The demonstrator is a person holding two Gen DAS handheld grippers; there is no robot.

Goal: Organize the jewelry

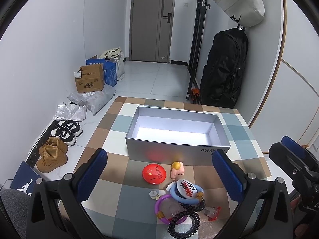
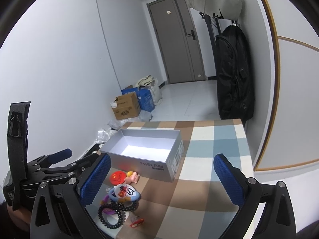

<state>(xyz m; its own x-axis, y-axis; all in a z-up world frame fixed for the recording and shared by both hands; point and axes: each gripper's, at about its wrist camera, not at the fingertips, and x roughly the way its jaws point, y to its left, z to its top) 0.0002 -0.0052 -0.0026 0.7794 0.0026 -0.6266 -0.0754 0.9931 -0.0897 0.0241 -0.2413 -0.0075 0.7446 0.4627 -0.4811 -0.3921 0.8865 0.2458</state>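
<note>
With both your left tongs (image 1: 159, 181) and right tongs (image 2: 162, 181) apart and empty, the tangled hair ties (image 1: 184, 213) near the box (image 1: 175, 127) risked dragging neighbouring trinkets along.

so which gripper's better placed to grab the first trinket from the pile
Left gripper: its open fingers frame the pile. The right gripper is open too, but the pile sits off by its left finger.

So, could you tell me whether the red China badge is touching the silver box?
Apart. The left wrist view shows the red China badge lying in front of the silver box, with a strip of checked tablecloth between them.
</note>
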